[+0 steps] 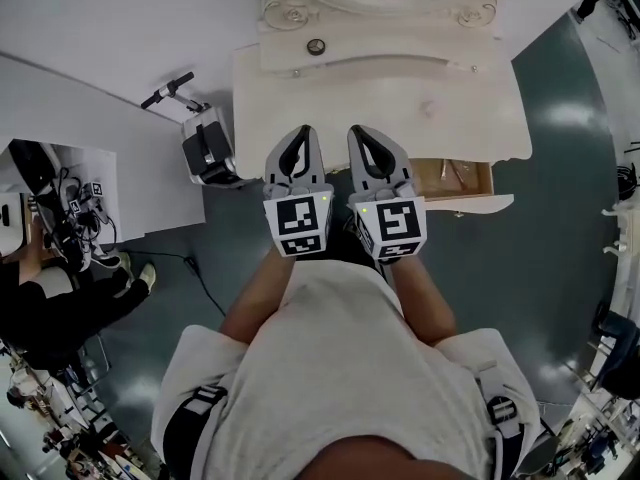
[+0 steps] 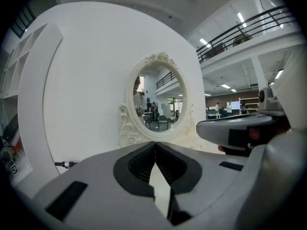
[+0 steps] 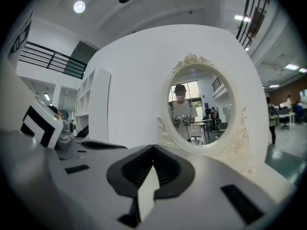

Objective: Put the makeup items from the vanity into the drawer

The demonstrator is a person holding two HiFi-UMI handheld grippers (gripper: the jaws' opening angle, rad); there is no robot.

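Note:
The white vanity stands ahead of me, its oval mirror at the back. One small round dark item lies on the raised ledge under the mirror. At the vanity's front right a drawer is pulled out, showing a brown inside. My left gripper and right gripper are side by side over the vanity's front edge, pointing at the mirror. Both are shut with nothing between the jaws.
A white device with a black handle stands against the vanity's left side. Further left are a white desk with cables and a seated person. Dark grey floor surrounds the vanity; more equipment lines the right edge.

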